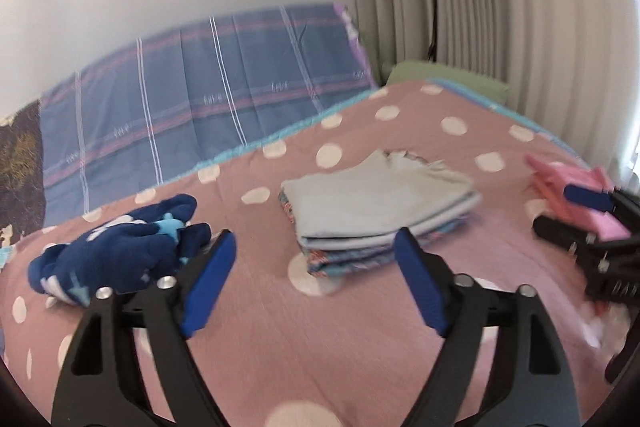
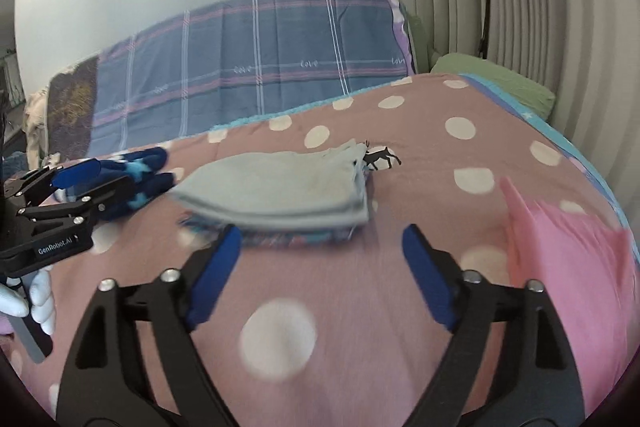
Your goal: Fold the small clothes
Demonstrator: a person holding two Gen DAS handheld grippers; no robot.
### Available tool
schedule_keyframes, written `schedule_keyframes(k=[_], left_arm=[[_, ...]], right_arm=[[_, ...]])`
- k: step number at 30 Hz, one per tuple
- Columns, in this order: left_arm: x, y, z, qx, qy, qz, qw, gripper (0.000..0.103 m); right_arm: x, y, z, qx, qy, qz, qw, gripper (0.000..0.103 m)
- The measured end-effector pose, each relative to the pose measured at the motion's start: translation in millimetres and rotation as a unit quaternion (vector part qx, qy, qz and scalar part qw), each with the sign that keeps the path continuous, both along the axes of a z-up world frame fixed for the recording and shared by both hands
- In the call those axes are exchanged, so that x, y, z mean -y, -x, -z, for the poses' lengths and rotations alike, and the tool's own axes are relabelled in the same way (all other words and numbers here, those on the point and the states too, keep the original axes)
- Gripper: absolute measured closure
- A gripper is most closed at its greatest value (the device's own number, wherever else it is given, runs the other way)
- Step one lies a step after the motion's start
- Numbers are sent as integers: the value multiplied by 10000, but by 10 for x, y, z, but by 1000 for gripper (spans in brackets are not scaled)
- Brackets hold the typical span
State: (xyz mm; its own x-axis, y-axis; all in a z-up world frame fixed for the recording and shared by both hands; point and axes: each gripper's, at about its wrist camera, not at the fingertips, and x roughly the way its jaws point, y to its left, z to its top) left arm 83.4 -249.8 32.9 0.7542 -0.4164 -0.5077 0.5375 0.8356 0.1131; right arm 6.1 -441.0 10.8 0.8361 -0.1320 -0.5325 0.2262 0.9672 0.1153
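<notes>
Left wrist view: left gripper (image 1: 316,263) spread wide, empty, above the dotted bedspread (image 1: 320,347). Folded stack of clothes (image 1: 380,203) just ahead; crumpled navy garment (image 1: 116,247) to its left; pink garment (image 1: 572,187) far right.
Right wrist view: right gripper (image 2: 322,259) spread wide, empty, stack ahead, pink garment beside its right finger
</notes>
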Motion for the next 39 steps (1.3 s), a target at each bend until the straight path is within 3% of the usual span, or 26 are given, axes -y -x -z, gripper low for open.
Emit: schedule_keyframes(k=[3, 7, 15, 21, 26, 39], left_arm=[[-110, 471, -176, 265, 181, 80, 9995, 11], [-240, 1000, -361, 705, 365, -30, 9968, 2], [-446, 1594, -466, 880, 504, -203, 9946, 1], [-608, 1830, -405, 432, 430, -487, 9970, 1], [-746, 2021, -316, 418, 430, -493, 9970, 1], [-951, 2073, -113, -72, 465, -650, 9968, 1]], right_arm=[[-173, 419, -74, 151, -20, -22, 9999, 7], [-311, 919, -251, 415, -87, 53, 9991, 4], [-476, 1495, -445, 400, -139, 307, 9986, 3], [-702, 1756, -458, 321, -50, 283, 9991, 3], [-843, 1877, -399, 271, -24, 223, 9994, 2], [-958, 1917, -332, 128, -23, 158, 9998, 2]])
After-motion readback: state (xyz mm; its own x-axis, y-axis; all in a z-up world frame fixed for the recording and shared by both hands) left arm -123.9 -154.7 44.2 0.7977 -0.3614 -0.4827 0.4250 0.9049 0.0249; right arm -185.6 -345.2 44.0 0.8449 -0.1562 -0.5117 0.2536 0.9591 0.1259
